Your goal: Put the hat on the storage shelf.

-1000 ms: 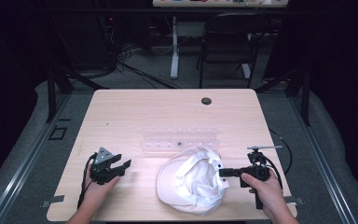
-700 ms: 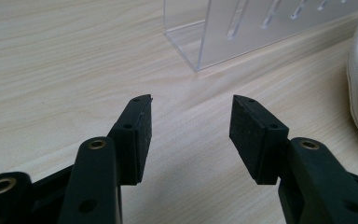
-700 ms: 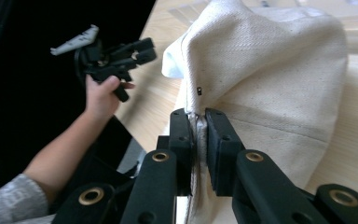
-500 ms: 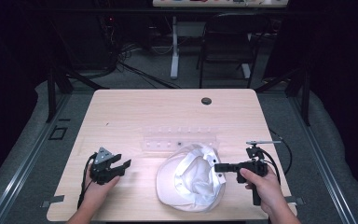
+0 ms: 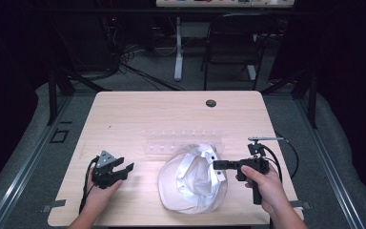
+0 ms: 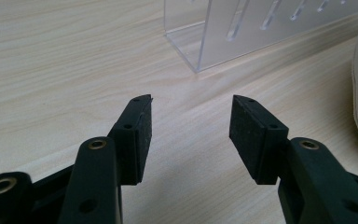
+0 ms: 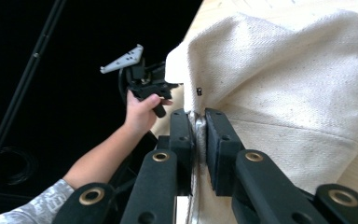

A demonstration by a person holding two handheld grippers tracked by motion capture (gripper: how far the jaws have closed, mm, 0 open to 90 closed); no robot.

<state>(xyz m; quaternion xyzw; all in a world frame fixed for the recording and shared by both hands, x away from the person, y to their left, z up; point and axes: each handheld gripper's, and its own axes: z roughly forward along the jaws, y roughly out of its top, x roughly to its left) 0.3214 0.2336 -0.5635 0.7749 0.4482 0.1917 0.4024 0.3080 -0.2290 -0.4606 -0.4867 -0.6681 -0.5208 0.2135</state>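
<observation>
Right hand-held gripper (image 5: 219, 165) clamps white cap (image 5: 190, 183) on wooden table (image 5: 171, 114); dark room.

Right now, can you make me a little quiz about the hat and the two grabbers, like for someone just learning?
1. True or false: the right gripper has its jaws pinched on the edge of the white cap.
2. What is between the jaws of the left gripper? A) the cap B) nothing but bare table C) the clear plastic rack
3. What see-through thing stands on the table just beyond the cap?

Key
1. True: the cloth is squeezed between its pads.
2. B: the jaws stand apart over the wood.
3. The clear plastic rack.
</observation>
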